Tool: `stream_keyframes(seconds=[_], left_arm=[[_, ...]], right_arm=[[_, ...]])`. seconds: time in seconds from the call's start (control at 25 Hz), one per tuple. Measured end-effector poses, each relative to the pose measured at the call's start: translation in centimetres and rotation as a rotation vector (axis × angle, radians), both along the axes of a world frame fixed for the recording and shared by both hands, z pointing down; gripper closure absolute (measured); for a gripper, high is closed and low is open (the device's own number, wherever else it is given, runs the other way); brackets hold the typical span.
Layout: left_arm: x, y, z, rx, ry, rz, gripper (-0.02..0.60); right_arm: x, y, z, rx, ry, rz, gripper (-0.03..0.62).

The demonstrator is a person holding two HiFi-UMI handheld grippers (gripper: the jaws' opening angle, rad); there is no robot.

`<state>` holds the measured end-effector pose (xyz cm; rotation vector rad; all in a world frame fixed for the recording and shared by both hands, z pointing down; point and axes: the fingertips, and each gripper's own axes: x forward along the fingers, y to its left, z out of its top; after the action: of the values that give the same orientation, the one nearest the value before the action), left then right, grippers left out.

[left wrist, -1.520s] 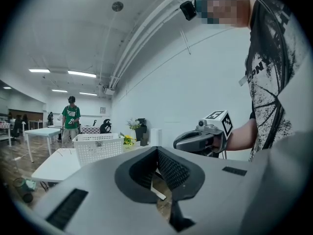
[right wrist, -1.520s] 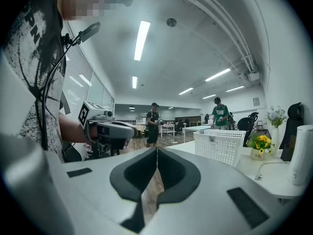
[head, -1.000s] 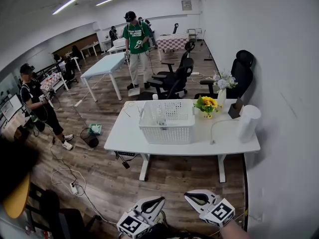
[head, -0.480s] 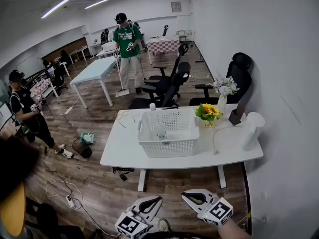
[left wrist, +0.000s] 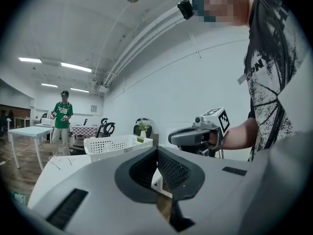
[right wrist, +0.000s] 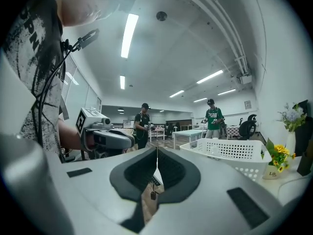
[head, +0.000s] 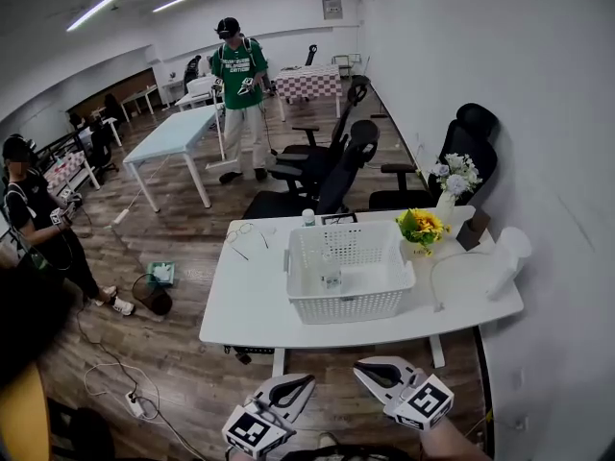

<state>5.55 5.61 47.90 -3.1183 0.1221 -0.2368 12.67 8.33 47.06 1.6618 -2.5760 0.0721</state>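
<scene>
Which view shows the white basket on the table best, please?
The head view: it looks down on the whole white basket and into it. The left and right gripper views show only its side wall and rim, from low down.

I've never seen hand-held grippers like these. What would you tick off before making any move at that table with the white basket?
1. Left gripper empty: ok, jaws together, nothing between them.
2. Right gripper empty: ok, jaws together, nothing held.
3. Grippers clear of each other: ok, side by side with a gap in the head view.
4. Grippers clear of the table: ok, both held short of its near edge.
5. Basket upright: ok, open side up.
6. What lies in the basket: cannot tell, one small thing, too small to name.
</scene>
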Motion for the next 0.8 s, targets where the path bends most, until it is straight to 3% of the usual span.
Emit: stream_keyframes(seconds=[0.32,0.8], left_arm=[[-0.8,-5.4,1.4,-0.031,0.017,0.018,0.571],[0.7,-10.2,1.9,-0.069,0.036,0.002,0.571]], right_arm=[[0.2,-5.7,-0.6,0.022,0.037,0.05,0.572],[1.8,-11.0,-3.1,0.03,0.119,0.028,0.572]])
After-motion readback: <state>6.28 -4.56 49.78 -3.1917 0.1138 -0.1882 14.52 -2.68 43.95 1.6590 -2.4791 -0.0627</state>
